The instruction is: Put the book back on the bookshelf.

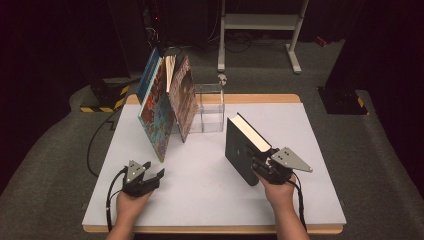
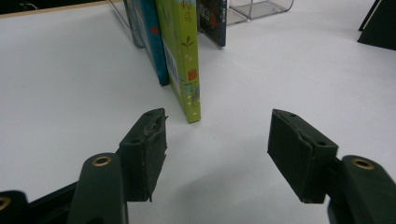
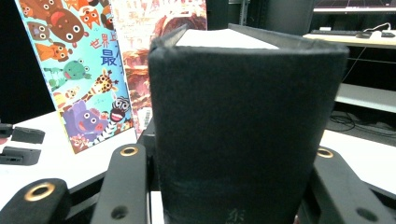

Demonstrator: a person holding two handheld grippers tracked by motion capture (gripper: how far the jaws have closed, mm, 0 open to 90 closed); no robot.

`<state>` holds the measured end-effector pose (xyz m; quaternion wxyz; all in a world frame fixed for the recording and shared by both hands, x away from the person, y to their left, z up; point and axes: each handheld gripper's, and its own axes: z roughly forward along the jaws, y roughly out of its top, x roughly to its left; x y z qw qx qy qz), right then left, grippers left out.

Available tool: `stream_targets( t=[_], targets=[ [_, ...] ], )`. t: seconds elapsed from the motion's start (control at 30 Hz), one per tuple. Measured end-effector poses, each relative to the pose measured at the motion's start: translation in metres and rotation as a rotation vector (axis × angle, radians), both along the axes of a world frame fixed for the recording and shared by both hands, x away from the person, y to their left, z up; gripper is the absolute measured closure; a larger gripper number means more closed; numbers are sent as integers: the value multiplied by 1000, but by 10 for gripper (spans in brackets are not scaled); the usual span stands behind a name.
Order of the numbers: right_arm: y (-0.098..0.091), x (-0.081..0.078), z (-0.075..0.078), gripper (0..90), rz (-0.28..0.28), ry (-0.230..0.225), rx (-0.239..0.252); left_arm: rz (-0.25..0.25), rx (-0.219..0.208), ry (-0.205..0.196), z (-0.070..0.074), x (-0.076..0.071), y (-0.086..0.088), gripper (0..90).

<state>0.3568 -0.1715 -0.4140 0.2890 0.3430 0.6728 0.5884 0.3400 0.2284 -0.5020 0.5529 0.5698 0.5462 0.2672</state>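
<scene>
Black hardcover book [image 3: 247, 135] stands upright, clamped between the jaws of the right gripper [image 1: 264, 166], while the left gripper [image 2: 217, 154] is half open, with nothing between its jaws.

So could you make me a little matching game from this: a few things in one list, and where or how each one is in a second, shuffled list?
Things:
1. black book
2. left gripper
3. clear box
4. picture books

States:
A. leaning together at the far left of the table
B. open, nothing between its jaws
C. standing on edge, clamped by the right gripper
D. empty, at the far edge beside the leaning books

Pairs: 1-C, 2-B, 3-D, 4-A
</scene>
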Motion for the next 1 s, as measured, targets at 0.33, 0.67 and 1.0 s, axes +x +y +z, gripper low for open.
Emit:
stream_targets(
  t=[0.33,0.67,1.0],
  targets=[
    [1,-1,1,502,28,16,-7,3,-1,3,0,0,0,371],
    [1,5,5,456,24,81,12,3,1,3,0,0,0,371],
    [2,6,8,474,7,60,11,3,-1,0,0,0,0,371]
  ],
)
